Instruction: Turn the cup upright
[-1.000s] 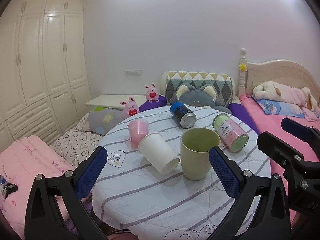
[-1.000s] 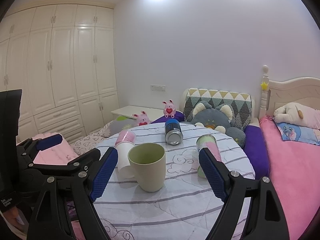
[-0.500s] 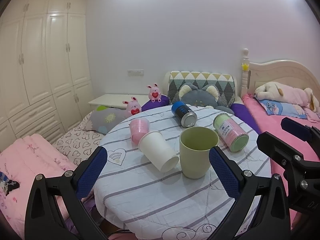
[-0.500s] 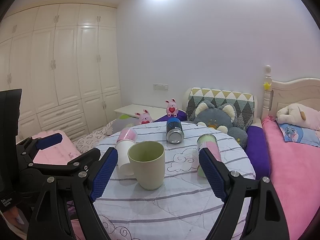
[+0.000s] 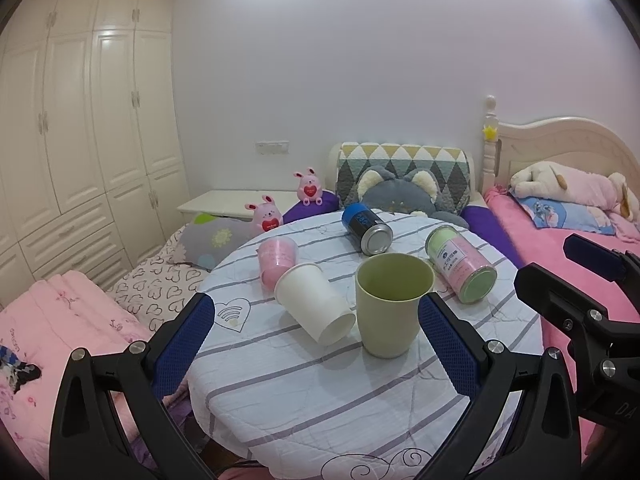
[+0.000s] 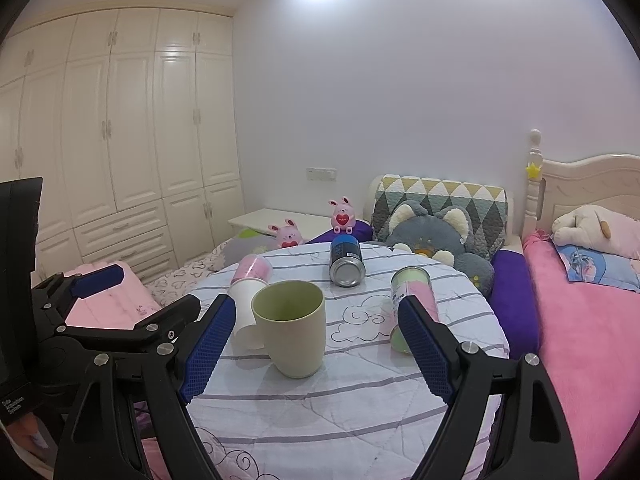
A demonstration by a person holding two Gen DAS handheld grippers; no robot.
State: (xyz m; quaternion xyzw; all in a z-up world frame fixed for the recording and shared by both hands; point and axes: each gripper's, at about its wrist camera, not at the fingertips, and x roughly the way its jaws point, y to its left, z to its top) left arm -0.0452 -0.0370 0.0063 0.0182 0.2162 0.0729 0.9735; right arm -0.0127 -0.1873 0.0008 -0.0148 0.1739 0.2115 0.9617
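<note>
Currently both grippers, left [image 5: 316, 334] and right [image 6: 316, 348], are spread wide, empty. Caution: reaching the white cup [image 5: 314, 303] may topple the touching green cup [image 5: 390, 309].

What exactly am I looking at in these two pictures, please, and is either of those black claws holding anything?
The claws are two handheld grippers, each carrying a fisheye camera looking along its blue-padded fingers. One picture comes from the left gripper, the other from the right gripper. Both are open and hold nothing. On the round table a green cup stands upright; a white paper cup, a pink cup, a blue can and a pink-and-green canister lie on their sides.
</note>
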